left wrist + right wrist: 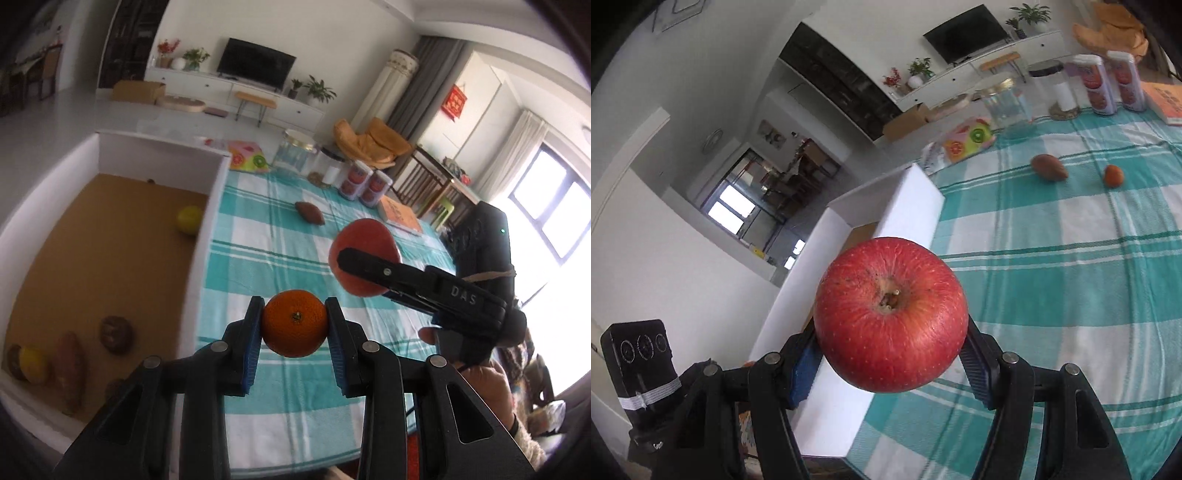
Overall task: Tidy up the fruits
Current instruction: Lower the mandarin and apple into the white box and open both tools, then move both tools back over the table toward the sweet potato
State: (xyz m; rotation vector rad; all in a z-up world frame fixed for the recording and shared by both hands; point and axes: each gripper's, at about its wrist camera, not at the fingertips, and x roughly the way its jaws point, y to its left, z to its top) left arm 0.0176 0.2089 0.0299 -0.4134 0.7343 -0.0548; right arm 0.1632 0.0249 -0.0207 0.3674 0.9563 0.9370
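My left gripper (294,332) is shut on an orange tangerine (294,328), held above the checked tablecloth (258,266) just right of the white box (207,229). My right gripper (890,354) is shut on a red apple (891,314), held above the cloth beside the box's wall (849,295); the apple also shows in the left wrist view (364,254). The box's brown floor holds a lemon (189,220), a second lemon (33,365), a sweet potato (70,369) and a brown round fruit (117,334). On the cloth lie a brown sweet potato (1049,167) and a small tangerine (1113,175).
At the table's far edge stand a glass jar (295,155), two cans (365,184), a white-filled jar (332,173), a fruit-print pack (247,157) and an orange book (400,214). A living room with a TV lies beyond.
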